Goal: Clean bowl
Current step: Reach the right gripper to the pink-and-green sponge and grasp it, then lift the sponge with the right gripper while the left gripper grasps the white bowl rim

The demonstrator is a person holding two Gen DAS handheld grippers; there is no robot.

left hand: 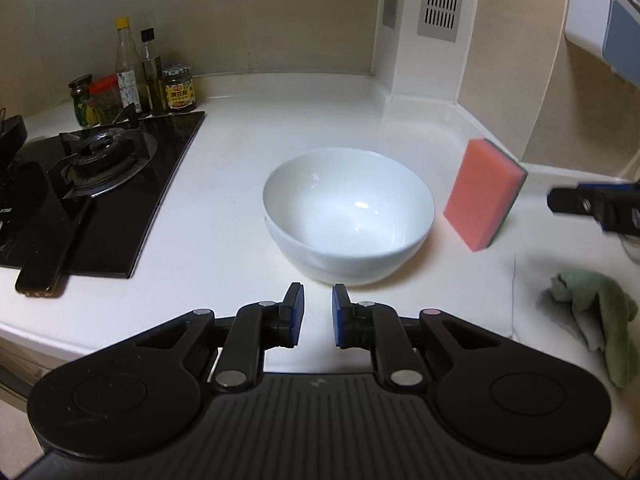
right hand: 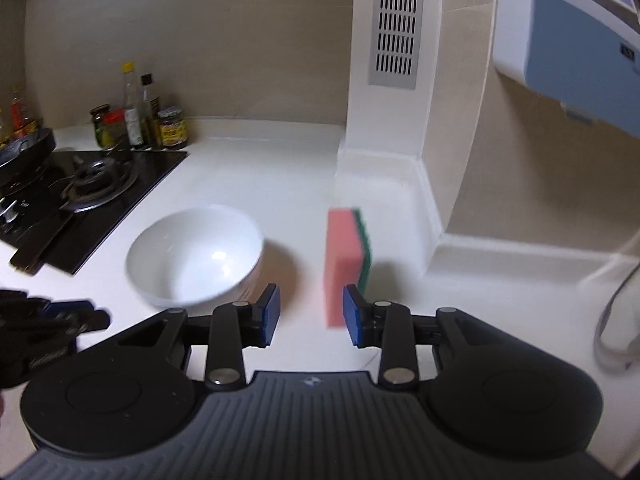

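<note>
A white bowl [left hand: 348,208] [right hand: 196,256] sits upright and empty on the white counter [left hand: 240,128]. My left gripper [left hand: 318,300] hovers just in front of its near rim, open, with nothing between the blue pads. To the right of the bowl a pink sponge with a green scouring side [left hand: 482,196] [right hand: 344,256] stands tilted on edge, touched by neither gripper. My right gripper [right hand: 308,308] is open right behind it, the sponge's lower end showing beside the right pad [right hand: 354,316]. In the left wrist view the right gripper [left hand: 560,200] sits at the right edge, apart from the sponge.
A black gas hob [left hand: 100,168] lies left of the bowl, with sauce bottles and jars [left hand: 136,80] behind it. A crumpled green cloth [left hand: 596,316] lies at the right front. A white pillar with a vent [right hand: 394,24] and a wall unit [right hand: 580,68] stand behind.
</note>
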